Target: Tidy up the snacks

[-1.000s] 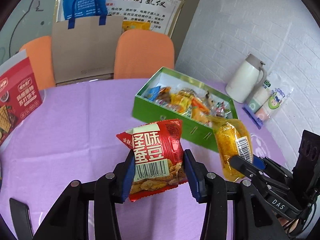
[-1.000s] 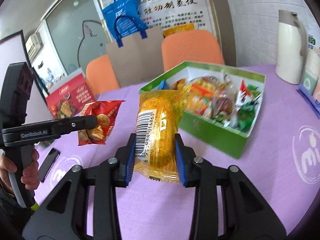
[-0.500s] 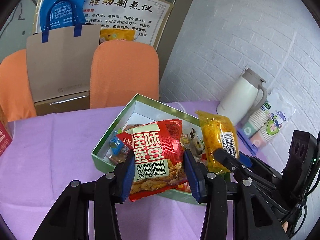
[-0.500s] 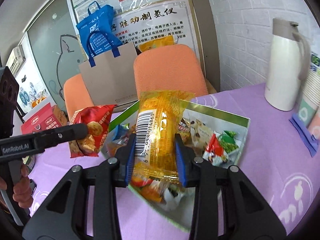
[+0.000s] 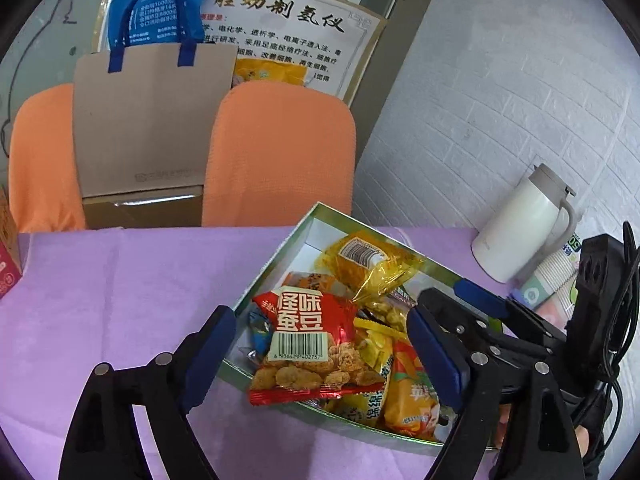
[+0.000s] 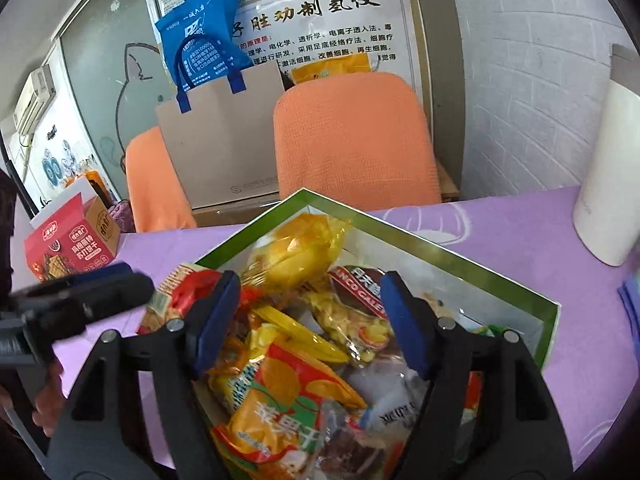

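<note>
Nearest in the left wrist view, the left gripper has its fingers spread wide, touching nothing. The red pack lies between them but free, propped on the heap at the near wall of the green box, one end overhanging the rim. That looks like a drop point chosen because the box is already full there.

The right gripper also has its fingers spread and empty, poised over the box's middle. Below it the yellow pack lies toward the far corner, where some white floor still shows, so the spare room probably explains that placing.

The box holds a loose pile: an orange fruit-chip bag, a clear bag of yellow pieces, and smaller wrappers I cannot identify under the glare. Nothing is sorted by kind; items overlap and lean on one another.

Both task packs are thus inside the box, which sits on the purple-clothed desk.

Beyond it a white jug stands near the brick wall, a red carton sits at the desk's left edge, and two orange chairs with a paper bag stand behind.
</note>
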`<state>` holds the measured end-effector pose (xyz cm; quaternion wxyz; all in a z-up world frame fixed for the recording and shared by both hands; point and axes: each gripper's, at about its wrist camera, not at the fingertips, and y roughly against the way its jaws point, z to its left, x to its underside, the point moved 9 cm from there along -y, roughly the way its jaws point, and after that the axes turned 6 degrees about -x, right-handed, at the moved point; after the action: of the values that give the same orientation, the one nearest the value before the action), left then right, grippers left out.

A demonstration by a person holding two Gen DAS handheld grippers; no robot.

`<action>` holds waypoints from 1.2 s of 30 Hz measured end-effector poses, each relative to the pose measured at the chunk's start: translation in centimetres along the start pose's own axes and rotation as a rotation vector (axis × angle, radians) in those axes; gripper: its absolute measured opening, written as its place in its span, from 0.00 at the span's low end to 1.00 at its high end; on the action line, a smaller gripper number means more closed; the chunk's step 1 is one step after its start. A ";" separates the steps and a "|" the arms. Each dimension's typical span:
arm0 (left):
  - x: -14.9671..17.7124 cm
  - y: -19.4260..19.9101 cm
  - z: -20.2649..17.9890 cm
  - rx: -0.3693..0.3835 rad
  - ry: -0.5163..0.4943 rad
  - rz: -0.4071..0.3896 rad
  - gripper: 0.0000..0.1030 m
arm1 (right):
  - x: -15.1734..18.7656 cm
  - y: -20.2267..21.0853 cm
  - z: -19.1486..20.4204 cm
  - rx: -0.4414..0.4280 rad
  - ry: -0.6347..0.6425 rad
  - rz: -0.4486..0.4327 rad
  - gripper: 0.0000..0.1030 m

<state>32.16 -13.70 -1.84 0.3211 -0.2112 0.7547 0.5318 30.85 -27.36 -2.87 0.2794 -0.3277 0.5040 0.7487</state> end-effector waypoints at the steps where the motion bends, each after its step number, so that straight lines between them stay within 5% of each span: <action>1: 0.0 0.2 0.0 -0.011 -0.010 -0.004 0.87 | 0.1 0.2 -0.4 0.003 -0.011 0.006 0.71; 6: 0.6 1.6 -0.5 -0.038 -0.048 -0.015 0.87 | 1.1 2.4 -0.5 0.009 -0.032 0.017 0.74; 11: 2.4 5.5 -1.1 -0.063 -0.060 -0.041 0.94 | 2.1 7.8 0.9 0.029 -0.027 -0.026 0.98; 21: 10.6 12.3 -2.2 -0.142 -0.062 -0.035 1.00 | 8.7 16.9 2.3 0.173 -0.066 -0.061 0.99; 25: 14.7 12.7 -2.2 -0.229 -0.083 -0.001 1.00 | 11.9 18.3 2.2 0.215 -0.081 -0.037 0.99; 29: 17.9 12.9 -2.6 -0.238 -0.080 0.032 1.00 | 14.5 19.0 1.8 0.251 -0.095 -0.015 0.99; 36: 19.3 14.0 -3.2 -0.296 -0.147 0.022 1.00 | 16.8 18.7 2.5 0.246 -0.100 0.024 0.99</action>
<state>8.46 -11.45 -5.50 0.3350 -0.2085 0.6448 0.6546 5.77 -29.80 -4.50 0.3333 -0.2470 0.5813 0.7000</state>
